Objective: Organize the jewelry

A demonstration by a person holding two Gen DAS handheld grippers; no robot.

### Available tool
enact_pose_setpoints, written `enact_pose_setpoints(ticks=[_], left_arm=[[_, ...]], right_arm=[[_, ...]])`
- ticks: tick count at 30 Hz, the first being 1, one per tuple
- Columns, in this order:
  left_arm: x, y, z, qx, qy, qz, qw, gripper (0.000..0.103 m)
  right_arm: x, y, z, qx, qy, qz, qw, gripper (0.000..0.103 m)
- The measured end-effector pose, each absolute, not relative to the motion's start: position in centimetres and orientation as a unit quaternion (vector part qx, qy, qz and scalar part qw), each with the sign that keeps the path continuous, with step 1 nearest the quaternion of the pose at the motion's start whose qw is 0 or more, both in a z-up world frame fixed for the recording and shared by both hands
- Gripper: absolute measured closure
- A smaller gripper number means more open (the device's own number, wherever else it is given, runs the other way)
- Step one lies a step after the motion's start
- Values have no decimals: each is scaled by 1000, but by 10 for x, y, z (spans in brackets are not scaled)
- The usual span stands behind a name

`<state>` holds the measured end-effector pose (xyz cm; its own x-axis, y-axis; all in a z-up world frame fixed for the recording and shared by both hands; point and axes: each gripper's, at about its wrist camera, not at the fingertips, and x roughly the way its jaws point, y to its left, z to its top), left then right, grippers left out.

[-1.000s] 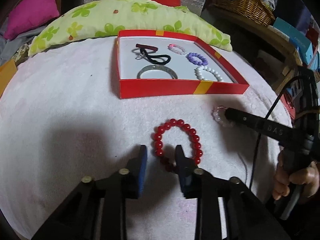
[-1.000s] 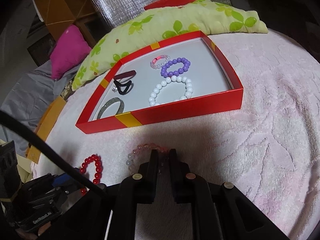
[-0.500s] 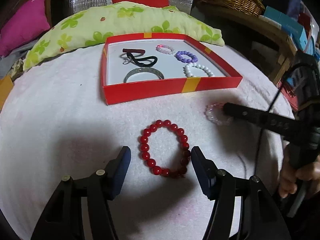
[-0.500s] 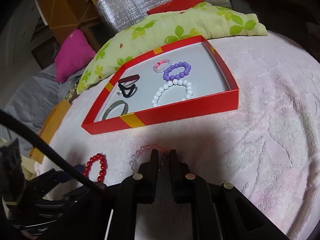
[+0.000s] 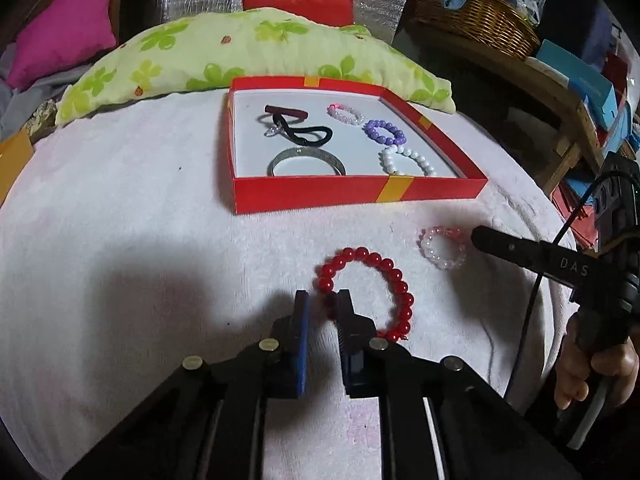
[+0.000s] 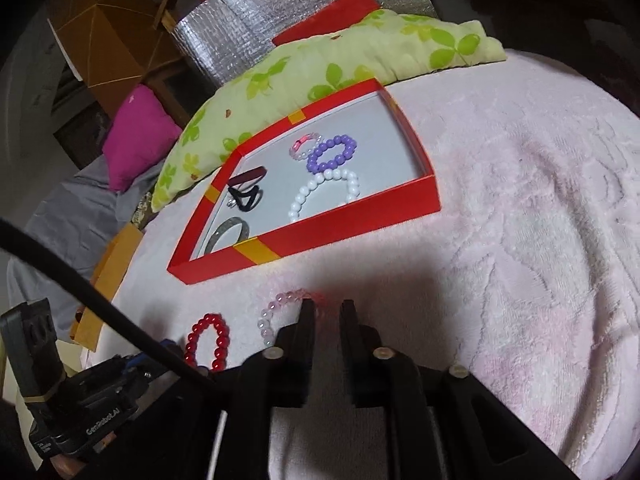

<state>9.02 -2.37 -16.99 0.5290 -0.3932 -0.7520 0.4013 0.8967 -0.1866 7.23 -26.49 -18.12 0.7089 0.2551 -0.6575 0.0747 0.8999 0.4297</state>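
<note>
A red bead bracelet (image 5: 376,276) lies on the pink blanket; it also shows in the right wrist view (image 6: 208,340). My left gripper (image 5: 323,300) has its jaws narrowed around the bracelet's near-left beads. A pale pink bead bracelet (image 5: 440,246) lies right of it, seen too in the right wrist view (image 6: 280,308). My right gripper (image 6: 326,308) has narrow jaws at this bracelet's right side; nothing shows clamped between them. A red box (image 5: 432,190) holds several bracelets and hair ties.
A green floral pillow (image 5: 248,52) lies behind the box. A magenta cushion (image 5: 60,52) is far left. A wicker basket (image 5: 476,16) and boxes stand on shelves at right. An orange box (image 6: 108,264) sits at the blanket's left edge.
My left gripper was wide open around the red bracelet half a second ago; now its jaws have closed in on the left beads. My right gripper's jaws have parted slightly.
</note>
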Motion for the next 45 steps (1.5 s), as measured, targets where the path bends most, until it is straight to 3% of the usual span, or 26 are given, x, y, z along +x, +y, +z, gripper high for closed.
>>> enact_pose_setpoints(ticks=[1, 2, 4, 8, 9, 11, 13, 16, 25, 28, 40, 45], left_arm=[[89, -25, -170, 9, 428, -227, 875, 74], [87, -27, -169, 15, 425, -227, 876, 58], [81, -30, -165, 30, 408, -228, 883, 48], [76, -39, -164, 48, 401, -243, 882, 48], [76, -40, -165, 53, 403, -243, 881, 48], [76, -40, -167, 52, 408, -242, 879, 48], [77, -38, -168, 47, 413, -241, 877, 48], [77, -37, -169, 46, 418, -238, 875, 47], [76, -39, -169, 41, 421, -252, 870, 47], [73, -44, -170, 34, 427, -271, 862, 35], [75, -72, -180, 46, 419, -234, 876, 36], [79, -65, -179, 50, 407, -220, 885, 73]], right_arm=[[72, -265, -181, 217, 378, 46, 899, 55], [71, -266, -181, 218, 375, 45, 900, 50], [69, -265, -180, 214, 365, 47, 905, 49], [73, -251, -181, 174, 366, 52, 913, 54], [75, -246, -183, 159, 370, 54, 914, 63], [79, -234, -187, 118, 378, 49, 917, 69], [79, -228, -187, 85, 376, 38, 922, 88], [77, -234, -186, 91, 372, 33, 923, 94], [68, -275, -173, 172, 332, -11, 927, 94], [69, -284, -174, 202, 336, -6, 920, 94], [76, -285, -191, 226, 372, 4, 900, 94], [78, -282, -191, 217, 372, 2, 902, 94]])
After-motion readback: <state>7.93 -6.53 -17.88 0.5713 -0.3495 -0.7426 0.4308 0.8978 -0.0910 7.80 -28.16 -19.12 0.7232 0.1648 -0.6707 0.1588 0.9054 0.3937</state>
